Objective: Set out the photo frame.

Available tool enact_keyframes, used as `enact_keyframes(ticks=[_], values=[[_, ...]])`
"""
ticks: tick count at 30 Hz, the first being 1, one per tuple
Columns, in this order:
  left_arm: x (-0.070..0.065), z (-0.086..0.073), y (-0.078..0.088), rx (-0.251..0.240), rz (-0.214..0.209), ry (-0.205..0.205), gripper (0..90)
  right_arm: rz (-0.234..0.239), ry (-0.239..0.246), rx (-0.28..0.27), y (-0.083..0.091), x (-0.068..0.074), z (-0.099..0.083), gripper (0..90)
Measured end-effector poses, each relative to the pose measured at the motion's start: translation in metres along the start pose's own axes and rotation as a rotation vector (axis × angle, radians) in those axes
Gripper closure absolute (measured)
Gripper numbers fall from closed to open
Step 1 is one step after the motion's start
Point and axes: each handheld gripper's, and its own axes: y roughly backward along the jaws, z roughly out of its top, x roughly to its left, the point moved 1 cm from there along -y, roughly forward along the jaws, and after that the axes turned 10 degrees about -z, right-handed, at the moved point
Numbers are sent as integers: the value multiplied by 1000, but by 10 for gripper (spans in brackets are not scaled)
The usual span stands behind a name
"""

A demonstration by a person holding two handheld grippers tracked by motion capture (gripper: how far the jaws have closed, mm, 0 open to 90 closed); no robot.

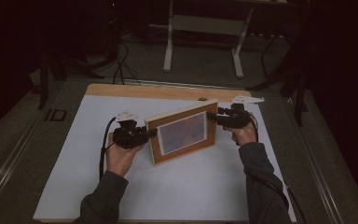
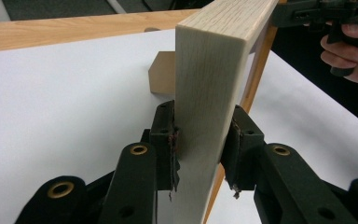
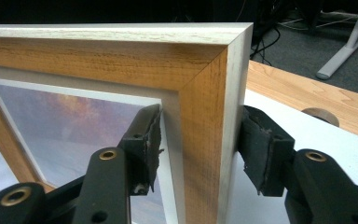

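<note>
A wooden picture frame with a dusky photo stands upright on its long edge on the white sheet. My left gripper is shut on the frame's left end. In the left gripper view both pads press the pale side of the frame. My right gripper straddles the upper right corner. In the right gripper view the frame sits between the jaws. One pad stands a little off the front face, and the other pad is at the back. The right gripper also appears in the left gripper view.
The sheet lies on a wooden table with a round hole near its far edge. The frame's brown stand flap sticks out behind it. White desk legs and cables are on the floor beyond.
</note>
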Motion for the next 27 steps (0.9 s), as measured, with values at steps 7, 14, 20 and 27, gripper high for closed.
enact_keyframes(ticks=[7,14,20,27], values=[[5,3,-2,-9,-10,-1,685,-4,-5,-7,3,-1,-1,527],[9,9,-2,-25,-24,-3,679,-6,-18,-23,6,-2,-1,536],[15,14,-2,-37,-29,1,671,-8,-22,-31,7,-2,0,546],[22,19,-4,-44,-31,-10,662,-14,-47,-38,5,-3,-1,552]])
